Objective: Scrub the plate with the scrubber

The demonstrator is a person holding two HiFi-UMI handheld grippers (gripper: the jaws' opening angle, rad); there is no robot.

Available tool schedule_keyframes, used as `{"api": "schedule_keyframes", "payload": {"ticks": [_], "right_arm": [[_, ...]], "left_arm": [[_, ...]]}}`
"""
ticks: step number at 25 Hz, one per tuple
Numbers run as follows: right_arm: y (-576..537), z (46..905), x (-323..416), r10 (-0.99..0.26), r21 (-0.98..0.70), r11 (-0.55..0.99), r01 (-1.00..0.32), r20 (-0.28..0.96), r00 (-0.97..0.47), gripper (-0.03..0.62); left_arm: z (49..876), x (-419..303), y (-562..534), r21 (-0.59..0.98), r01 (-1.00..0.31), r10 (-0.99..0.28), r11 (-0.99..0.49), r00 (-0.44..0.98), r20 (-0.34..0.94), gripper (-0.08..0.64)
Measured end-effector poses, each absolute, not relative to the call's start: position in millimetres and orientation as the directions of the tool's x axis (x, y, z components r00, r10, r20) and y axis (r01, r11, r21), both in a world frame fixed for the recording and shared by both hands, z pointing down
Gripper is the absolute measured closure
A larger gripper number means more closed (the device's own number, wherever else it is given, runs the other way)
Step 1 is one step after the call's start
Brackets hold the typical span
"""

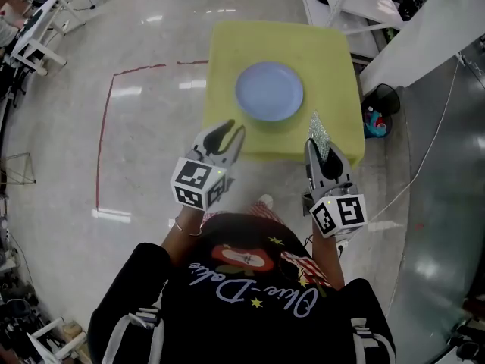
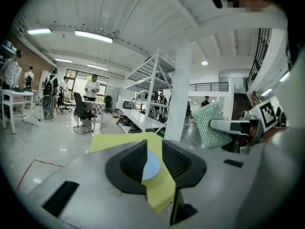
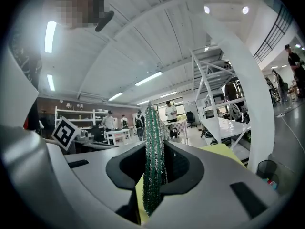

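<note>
A pale blue plate (image 1: 269, 91) lies flat in the middle of a small table with a yellow cover (image 1: 227, 51). My left gripper (image 1: 229, 133) hovers off the table's near left corner, open with nothing between its jaws. In the left gripper view the plate (image 2: 151, 166) shows through the gap of that gripper (image 2: 154, 151). My right gripper (image 1: 320, 149) is at the near right corner, shut on a glittery green scrubber (image 1: 318, 131) that stands on edge. The scrubber (image 3: 154, 151) fills the jaws in the right gripper view and is seen flat-on as a scrubber (image 2: 212, 125) from the left.
A red tape line (image 1: 102, 142) marks the shiny floor to the left. A black bin (image 1: 383, 101) and white racking (image 1: 394, 44) stand close to the table's right side. A white cable (image 1: 424, 158) runs across the floor. People (image 2: 47, 97) and desks are far off.
</note>
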State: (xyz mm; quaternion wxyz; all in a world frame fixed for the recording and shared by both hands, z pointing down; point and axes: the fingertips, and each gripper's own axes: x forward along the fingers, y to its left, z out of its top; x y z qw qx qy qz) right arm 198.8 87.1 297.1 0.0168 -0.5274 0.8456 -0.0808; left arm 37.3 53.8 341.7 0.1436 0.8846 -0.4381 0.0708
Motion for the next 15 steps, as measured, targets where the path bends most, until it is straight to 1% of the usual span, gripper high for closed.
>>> {"api": "schedule_keyframes", "payload": {"ticks": [5, 9, 12, 15], "right_arm": [[56, 308, 210, -0.873, -0.131, 0.462, -0.877, 0.105, -0.476, 0.534], [42, 318, 199, -0.866, -0.123, 0.475, -0.871, 0.110, -0.487, 0.534], [27, 322, 184, -0.858, -0.104, 0.485, -0.869, 0.138, -0.495, 0.534], [5, 325, 175, -0.860, -0.072, 0.480, -0.874, 0.158, -0.485, 0.534]], "left_arm": [[348, 40, 36, 0.193, -0.819, -0.767, -0.541, 0.574, 0.286, 0.474], [366, 23, 22, 0.203, -0.841, -0.775, -0.502, 0.541, 0.327, 0.472], [377, 10, 7, 0.201, -0.840, -0.760, -0.504, 0.542, 0.360, 0.462], [379, 5, -24, 0.197, -0.832, -0.757, -0.518, 0.553, 0.348, 0.462]]}}
